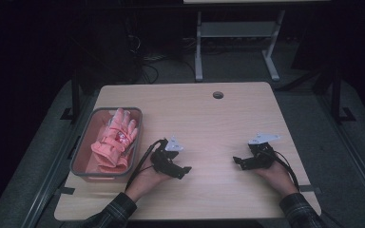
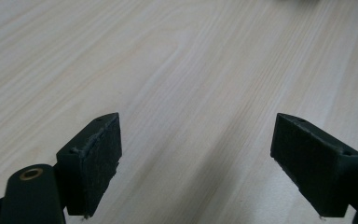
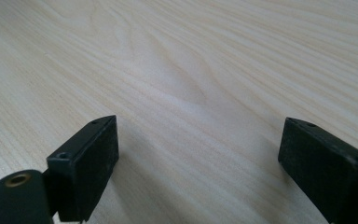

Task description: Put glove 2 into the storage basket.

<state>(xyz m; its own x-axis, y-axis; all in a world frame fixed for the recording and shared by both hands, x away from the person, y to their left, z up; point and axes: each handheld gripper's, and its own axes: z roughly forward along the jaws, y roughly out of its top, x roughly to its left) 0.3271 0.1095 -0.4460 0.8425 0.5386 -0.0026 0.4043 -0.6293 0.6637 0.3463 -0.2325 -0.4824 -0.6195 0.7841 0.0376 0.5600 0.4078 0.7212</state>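
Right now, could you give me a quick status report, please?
Left gripper and right gripper open, empty, low over table. Pink gloves in grey bin. Nothing between.

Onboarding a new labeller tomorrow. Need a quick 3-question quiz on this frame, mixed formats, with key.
1. True or false: the left gripper is shut on a glove.
2. Multiple choice: where do the pink gloves lie? A) on the bare wood between the two grippers B) inside the grey bin at the table's left C) on the floor behind the table
3. Fill in: in the right gripper view, the jaws of the right gripper stand ____ with only table between them.

Key: 1 false, its jaws are apart over bare wood; 2 B; 3 open.
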